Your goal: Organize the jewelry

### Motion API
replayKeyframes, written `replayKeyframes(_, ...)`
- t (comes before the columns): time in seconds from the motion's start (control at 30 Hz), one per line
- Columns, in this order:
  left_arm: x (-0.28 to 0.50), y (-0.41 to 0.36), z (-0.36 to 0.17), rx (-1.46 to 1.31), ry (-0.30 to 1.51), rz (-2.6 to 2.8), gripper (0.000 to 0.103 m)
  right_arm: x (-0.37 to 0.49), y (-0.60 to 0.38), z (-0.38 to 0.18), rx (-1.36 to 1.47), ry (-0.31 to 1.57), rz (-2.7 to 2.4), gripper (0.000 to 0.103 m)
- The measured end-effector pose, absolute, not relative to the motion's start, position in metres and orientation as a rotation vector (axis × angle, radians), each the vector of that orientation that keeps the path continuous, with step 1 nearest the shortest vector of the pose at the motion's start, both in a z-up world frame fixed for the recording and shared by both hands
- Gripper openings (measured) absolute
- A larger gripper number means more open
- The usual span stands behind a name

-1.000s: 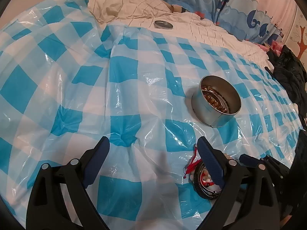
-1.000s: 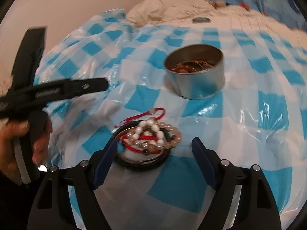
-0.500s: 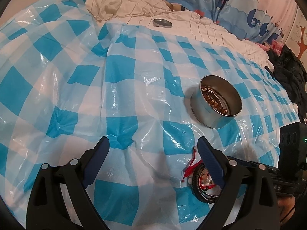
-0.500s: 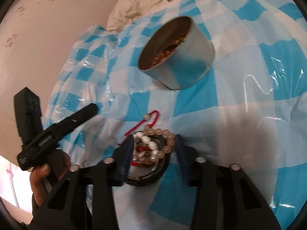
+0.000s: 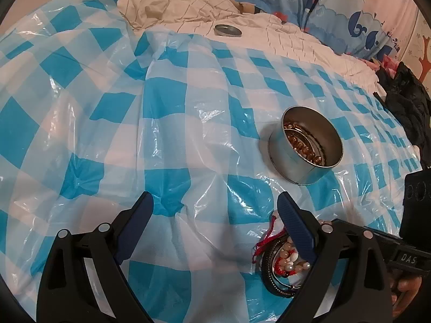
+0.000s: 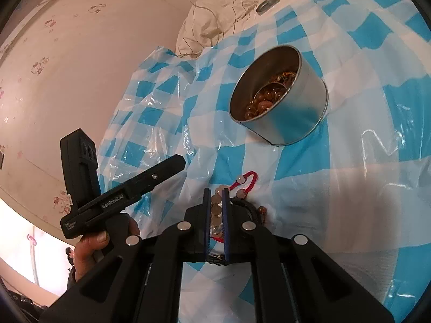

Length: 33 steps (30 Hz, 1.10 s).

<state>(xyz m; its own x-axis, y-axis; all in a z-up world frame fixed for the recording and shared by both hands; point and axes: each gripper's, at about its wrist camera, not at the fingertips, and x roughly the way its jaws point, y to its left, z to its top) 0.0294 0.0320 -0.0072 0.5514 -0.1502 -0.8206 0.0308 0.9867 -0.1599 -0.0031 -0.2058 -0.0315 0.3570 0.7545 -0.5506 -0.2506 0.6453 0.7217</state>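
A round metal tin [image 5: 307,153] [image 6: 282,107] holds amber bead jewelry and stands on the blue-and-white checked plastic sheet [image 5: 167,113]. In front of it lies a pile of bracelets [image 5: 285,263]: pale beads, a red cord [image 6: 249,181] and a black ring. My right gripper [image 6: 216,202] is shut on the pale bead bracelet [image 6: 215,210] in that pile. My left gripper [image 5: 215,204] is open and empty, hovering above the sheet just left of the pile; its right finger hides part of the pile.
The tin's lid [image 5: 227,30] lies far back on the cream bedding [image 5: 188,8]. Dark clothes [image 5: 404,107] lie at the right edge. A pink wall [image 6: 80,53] runs along the left of the bed.
My right gripper has tilted down over the pile and closed its fingers on the pale bead bracelet. My left gripper has stayed open and barely moved.
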Motion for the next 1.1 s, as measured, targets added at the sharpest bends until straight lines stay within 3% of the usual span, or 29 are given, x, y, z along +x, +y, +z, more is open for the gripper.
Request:
replayKeyframes(0.4,0.029,0.021,-0.006,-0.132,0.979,-0.228,0.089,-0.008,-0.241,0.009,0.681,0.778,0.723,0.008)
replayKeyframes(0.8,-0.005,-0.056,-0.017,0.288,0.886,-0.443,0.089,-0.001,-0.258,-0.001,0.726,0.82,0.668,0.008)
replayKeyframes(0.83,-0.007,-0.057,-0.016,0.296,0.882,-0.447,0.085,-0.001,-0.257,-0.001,0.726,0.821,0.667,0.008)
replayKeyframes(0.9,-0.007,-0.059,-0.018,0.296,0.901,-0.475,0.062,-0.001,-0.257,-0.002,0.726,0.825,0.667,0.008)
replayKeyframes(0.97,-0.005,-0.06,-0.021,0.285,0.935,-0.502,0.029,-0.001,-0.256,-0.003,0.728,0.829,0.668,0.008)
replayKeyframes(1.07,-0.006,-0.061,-0.022,0.298,0.959,-0.535,0.004,-0.001,-0.256,-0.003,0.727,0.83,0.669,0.008)
replayKeyframes(1.1,-0.007,-0.061,-0.022,0.297,0.964,-0.539,0.0,-0.001,-0.256,-0.003,0.727,0.83,0.669,0.008)
